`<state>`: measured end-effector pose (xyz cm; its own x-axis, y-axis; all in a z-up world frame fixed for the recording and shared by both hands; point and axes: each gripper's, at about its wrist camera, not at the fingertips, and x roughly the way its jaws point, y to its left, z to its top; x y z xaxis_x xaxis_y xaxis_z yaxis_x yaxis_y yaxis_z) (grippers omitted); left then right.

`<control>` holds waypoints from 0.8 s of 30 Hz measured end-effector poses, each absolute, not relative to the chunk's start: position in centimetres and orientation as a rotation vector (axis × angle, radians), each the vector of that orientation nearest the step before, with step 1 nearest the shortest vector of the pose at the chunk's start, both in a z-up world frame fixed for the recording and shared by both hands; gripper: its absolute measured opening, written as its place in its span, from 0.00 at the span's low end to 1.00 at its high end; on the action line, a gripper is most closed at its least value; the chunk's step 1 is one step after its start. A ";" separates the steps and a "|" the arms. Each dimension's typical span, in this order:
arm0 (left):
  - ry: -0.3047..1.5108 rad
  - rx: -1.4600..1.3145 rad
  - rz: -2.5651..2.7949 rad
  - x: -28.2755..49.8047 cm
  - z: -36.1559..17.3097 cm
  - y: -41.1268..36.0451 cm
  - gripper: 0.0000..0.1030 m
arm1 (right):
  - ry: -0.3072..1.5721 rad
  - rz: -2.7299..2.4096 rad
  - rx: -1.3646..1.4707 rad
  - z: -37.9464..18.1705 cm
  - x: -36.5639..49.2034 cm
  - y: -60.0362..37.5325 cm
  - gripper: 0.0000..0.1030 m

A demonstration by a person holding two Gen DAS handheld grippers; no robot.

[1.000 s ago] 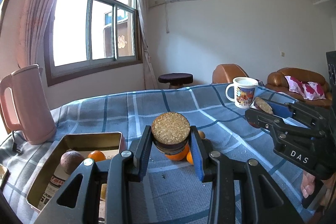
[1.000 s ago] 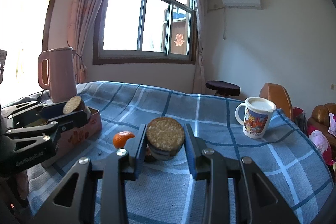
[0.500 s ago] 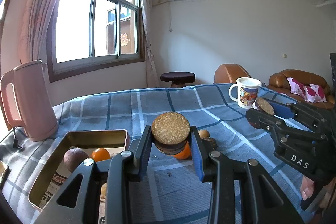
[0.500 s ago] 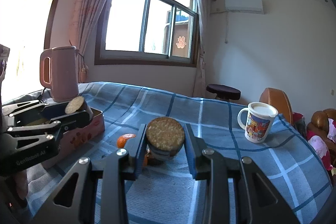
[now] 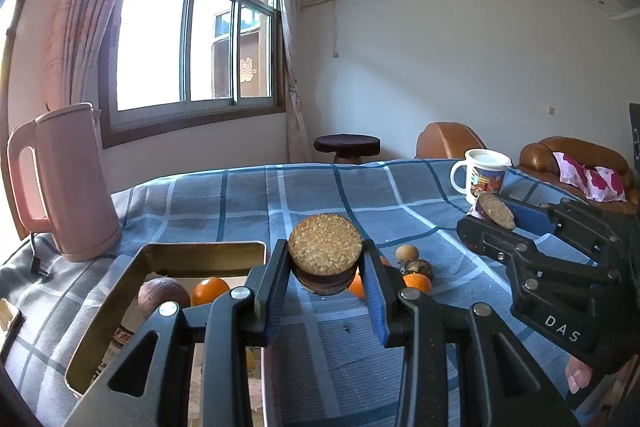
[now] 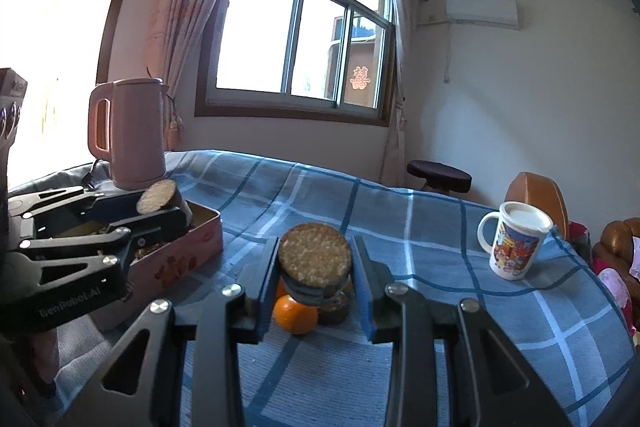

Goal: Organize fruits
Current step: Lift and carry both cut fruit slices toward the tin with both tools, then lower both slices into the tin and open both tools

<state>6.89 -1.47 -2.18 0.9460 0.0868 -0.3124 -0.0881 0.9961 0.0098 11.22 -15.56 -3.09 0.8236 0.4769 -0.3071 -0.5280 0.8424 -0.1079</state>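
Left wrist view: we see the left gripper (image 5: pixel 325 255) pointing slightly downward over a worktop (image 5: pixel 304 203) covered with a blue checked cloth. Its fingers (image 5: pixel 276 275) stand narrow, pressed against a cork-faced disc (image 5: pixel 324 243) held between them.

To the lower left lies an open tin (image 5: pixel 120 291) with a golden inner wall. It contains a brown-purple round fruit (image 5: pixel 164 297) and, just beside it, an orange (image 5: pixel 211 289). The loose fruits lie on the cloth beyond the fingers, outside the tin:
- a small tan fruit (image 5: pixel 407 251)
- a dark wrinkled fruit (image 5: pixel 419 268), touching or nearly touching the tan one
- a second orange (image 5: pixel 418 283), in front of the dark fruit

A further patch of orange shows behind the right finger; we cannot tell its outline.

A pink kettle (image 5: pixel 64 183) stands at the far left and a printed mug (image 5: pixel 480 175) at the far right.

Right wrist view: the right gripper (image 6: pixel 315 255) is likewise narrow, its fingers (image 6: pixel 264 283) closed on a second cork-faced disc (image 6: pixel 315 247). Directly beyond and below it we see one of the loose oranges next to the dark fruit, both partly hidden by the disc. The left gripper hangs over the tin's near corner at the left of this view.
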 end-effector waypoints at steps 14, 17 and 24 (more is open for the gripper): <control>0.328 -0.038 0.136 6.3 -1.9 1.3 0.36 | 0.269 0.603 -0.227 -2.2 10.9 -12.1 0.35; 0.330 -0.046 0.146 6.1 -2.0 2.0 0.36 | 0.267 0.614 -0.238 -2.1 10.9 -11.2 0.35; 0.337 -0.054 0.166 5.9 -2.0 3.3 0.36 | 0.267 0.640 -0.258 -2.0 11.0 -9.5 0.35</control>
<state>5.87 3.28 -1.96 0.9302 0.1533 -0.3336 -0.1712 0.9849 -0.0246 10.95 -9.46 -1.99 0.7703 0.5501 -0.3224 -0.6160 0.7726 -0.1537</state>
